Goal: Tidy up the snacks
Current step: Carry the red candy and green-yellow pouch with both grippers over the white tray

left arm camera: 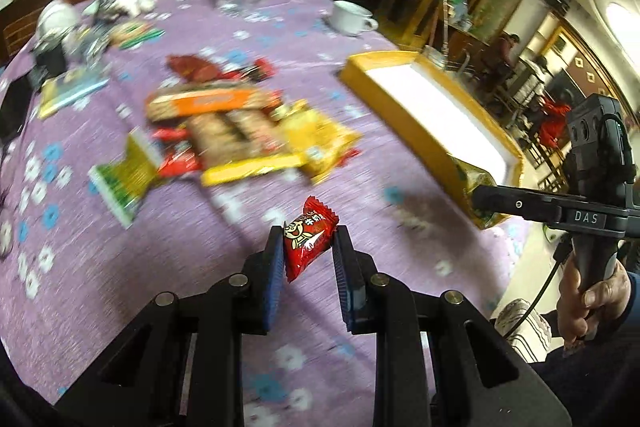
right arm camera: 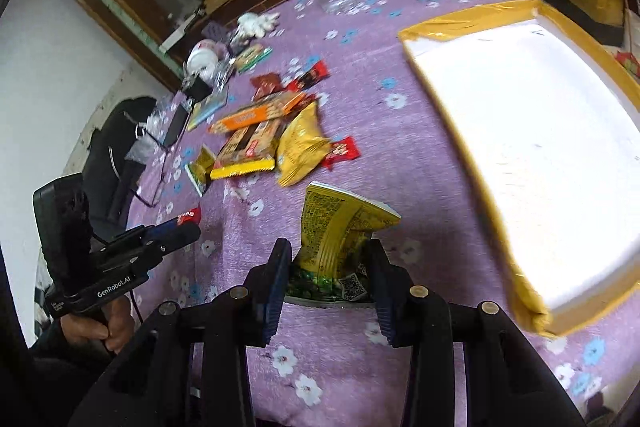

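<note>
Left tongs (left arm camera: 306, 247) clamp a red candy (left arm camera: 308, 237); right tongs (right arm camera: 330, 267) clamp a yellow-green snack bag (right arm camera: 340, 227), apparently above the tabletop (right arm camera: 340, 359).

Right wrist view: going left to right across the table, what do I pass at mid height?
Left gripper holding a red candy → snack pile → yellow-green packet in the right gripper → yellow-rimmed box.

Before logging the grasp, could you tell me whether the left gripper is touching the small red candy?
Touching: in the left wrist view, the left gripper pinches the red candy between its pads.
</note>
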